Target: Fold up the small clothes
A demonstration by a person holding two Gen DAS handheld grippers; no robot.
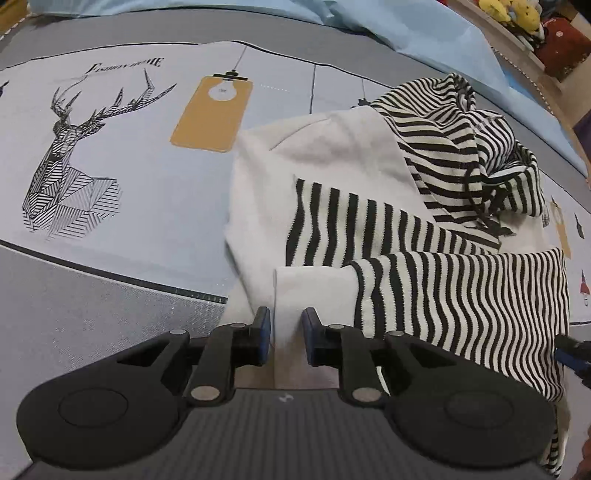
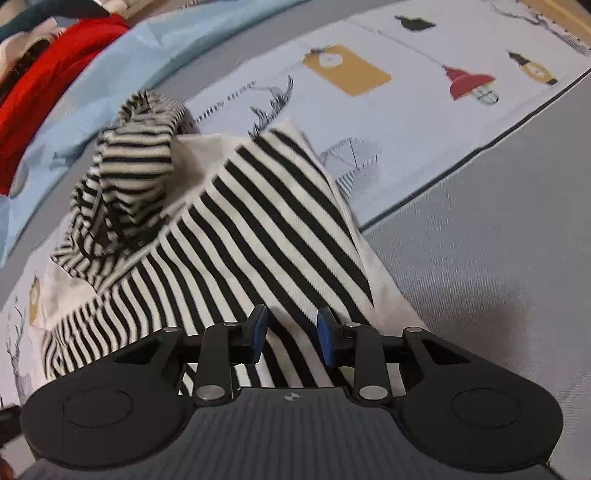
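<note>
A small white garment with black-and-white striped sleeves and hood [image 1: 332,162] lies partly folded on a printed bedsheet [image 1: 110,155]. My left gripper [image 1: 286,332] stands open over the white cuff or hem edge [image 1: 314,291], with fabric between its jaws. A striped sleeve [image 1: 461,295] lies across to its right. In the right wrist view the same garment [image 2: 258,221] fills the middle, hood [image 2: 140,155] at the far left. My right gripper [image 2: 291,332] is open over the striped sleeve, with fabric between its blue pads [image 2: 327,339].
The sheet carries a deer print [image 1: 70,155] and orange tags [image 1: 212,114]. A light blue blanket [image 1: 424,33] lies along the far edge. Red cloth [image 2: 44,81] and plush toys [image 1: 513,13] sit beyond it. Grey bedding [image 2: 498,258] lies to the right.
</note>
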